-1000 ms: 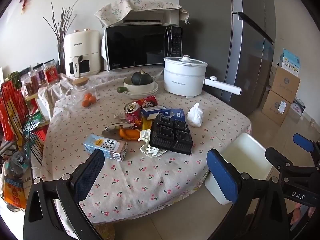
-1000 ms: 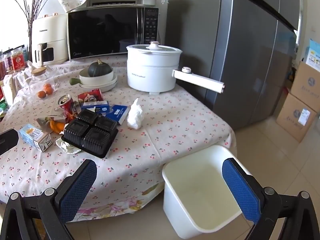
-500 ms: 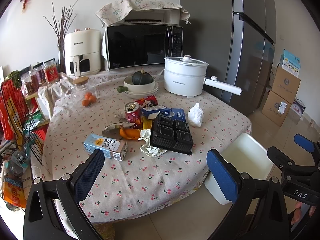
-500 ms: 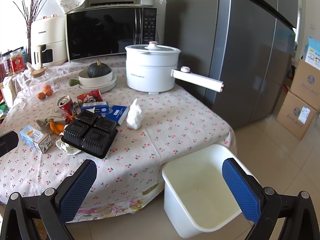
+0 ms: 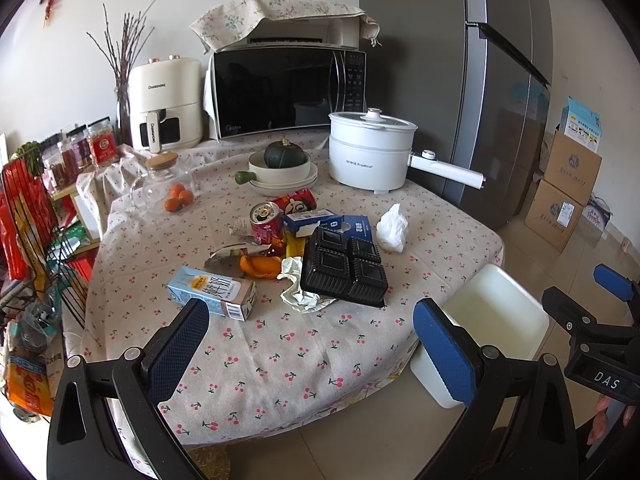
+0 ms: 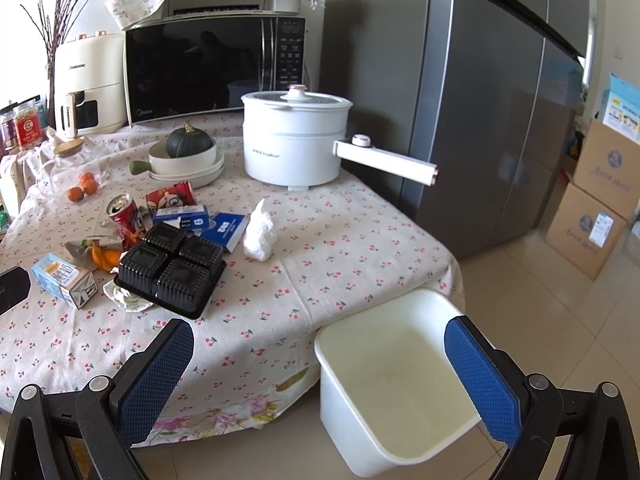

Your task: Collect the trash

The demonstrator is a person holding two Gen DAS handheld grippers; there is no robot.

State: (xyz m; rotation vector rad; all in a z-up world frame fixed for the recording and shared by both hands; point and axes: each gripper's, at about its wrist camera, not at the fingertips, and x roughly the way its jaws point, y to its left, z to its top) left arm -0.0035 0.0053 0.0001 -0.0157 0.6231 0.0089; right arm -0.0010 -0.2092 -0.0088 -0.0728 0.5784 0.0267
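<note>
Trash lies mid-table: a black plastic tray [image 5: 344, 270] [image 6: 172, 266], a blue milk carton [image 5: 214, 292] [image 6: 62, 280], a red can [image 5: 266, 224] [image 6: 124, 212], orange peel [image 5: 260, 265], a crumpled white tissue [image 5: 393, 227] [image 6: 260, 236], blue boxes [image 5: 352, 226] [image 6: 224, 230] and a red wrapper [image 6: 170, 198]. An empty white bin [image 5: 492, 328] [image 6: 400, 384] stands on the floor by the table's right edge. My left gripper [image 5: 312, 344] is open and empty in front of the table. My right gripper [image 6: 320, 376] is open and empty above the bin's near side.
A white electric pot [image 5: 372, 152] with a long handle, a bowl with a squash [image 5: 282, 164], a glass jar with oranges [image 5: 168, 188], a microwave [image 5: 288, 88] and an air fryer [image 5: 166, 106] stand behind. A fridge [image 6: 480, 100] and cardboard boxes [image 6: 596, 208] are at right.
Both views have shifted only slightly; the grippers stay open and nothing on the table has moved.
</note>
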